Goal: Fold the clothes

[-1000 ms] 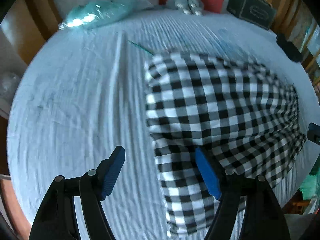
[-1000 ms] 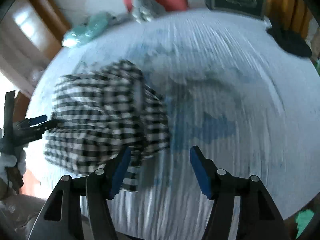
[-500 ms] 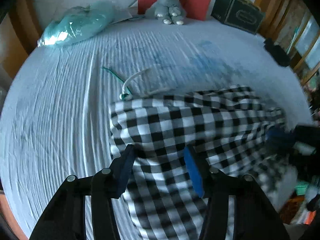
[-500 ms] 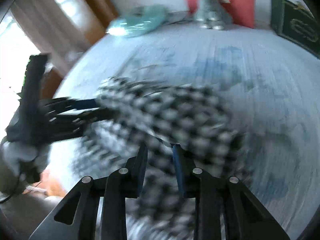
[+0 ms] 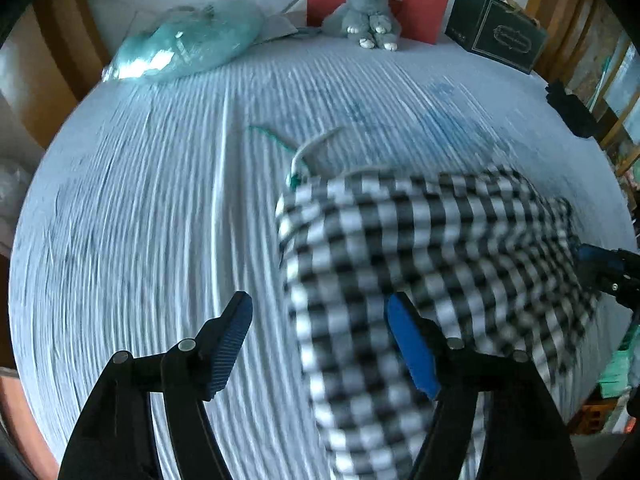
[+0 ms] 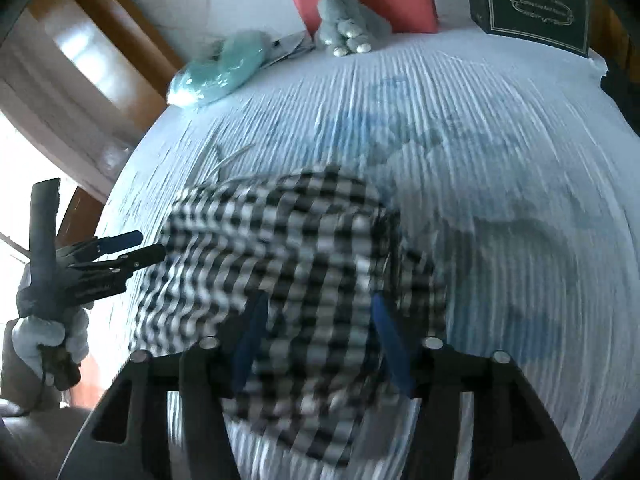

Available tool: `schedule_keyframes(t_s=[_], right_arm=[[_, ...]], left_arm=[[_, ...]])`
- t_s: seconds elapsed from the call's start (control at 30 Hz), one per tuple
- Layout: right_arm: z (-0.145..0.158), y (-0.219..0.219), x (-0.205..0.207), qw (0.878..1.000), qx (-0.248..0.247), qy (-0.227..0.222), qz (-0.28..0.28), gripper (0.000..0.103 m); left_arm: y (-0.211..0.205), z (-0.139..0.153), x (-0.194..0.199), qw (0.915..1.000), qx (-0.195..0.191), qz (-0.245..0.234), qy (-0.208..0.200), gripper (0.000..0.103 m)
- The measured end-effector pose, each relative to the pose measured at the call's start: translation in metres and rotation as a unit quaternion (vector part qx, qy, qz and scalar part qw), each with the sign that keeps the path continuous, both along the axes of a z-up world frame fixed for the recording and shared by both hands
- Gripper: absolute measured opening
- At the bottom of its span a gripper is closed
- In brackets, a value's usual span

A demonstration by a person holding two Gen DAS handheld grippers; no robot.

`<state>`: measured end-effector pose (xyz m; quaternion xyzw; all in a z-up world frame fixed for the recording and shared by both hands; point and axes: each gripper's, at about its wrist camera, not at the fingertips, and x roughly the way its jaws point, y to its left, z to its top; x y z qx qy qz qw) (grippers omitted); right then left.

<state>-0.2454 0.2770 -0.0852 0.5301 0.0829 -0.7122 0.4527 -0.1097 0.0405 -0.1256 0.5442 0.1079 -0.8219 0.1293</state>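
Both our grippers, left [image 5: 318,334] and right [image 6: 316,334], have just been opening, jaws apart, letting the checked garment [image 5: 420,264] settle on the striped bedsheet [image 5: 160,200], right one straddling cloth.

Garment [image 5: 420,248] on bed [image 5: 160,208] (plush toy [image 5: 370,16] behind).

Soft daylight fills both views, and the right wrist view burns out white at its left edge. Glare glints off the teal plastic bag [image 5: 188,38]. Motion blur smears the checked cloth [image 6: 288,264] and the bed sheet [image 5: 140,208]. Fisheye distortion bows the bed, with dark vignetted corners.
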Motion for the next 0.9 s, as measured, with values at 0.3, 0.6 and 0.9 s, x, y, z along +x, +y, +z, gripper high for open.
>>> schedule_keyframes(t_s=[0.3, 0.6, 0.9], right_arm=[[-0.033, 0.020, 0.025, 0.996, 0.069, -0.047, 0.014, 0.027], [-0.031, 0.038, -0.007, 0.997, 0.007, -0.056, -0.046, 0.070], [-0.031, 0.042, -0.023, 0.997, -0.016, -0.046, -0.061, 0.095]], left_arm=[[0.021, -0.027, 0.043, 0.9986, 0.043, -0.006, -0.031, 0.046], [-0.015, -0.021, 0.037, 0.9975, 0.052, 0.045, 0.015, 0.064], [-0.003, -0.006, 0.027, 0.9969, 0.063, 0.019, 0.043, 0.064]])
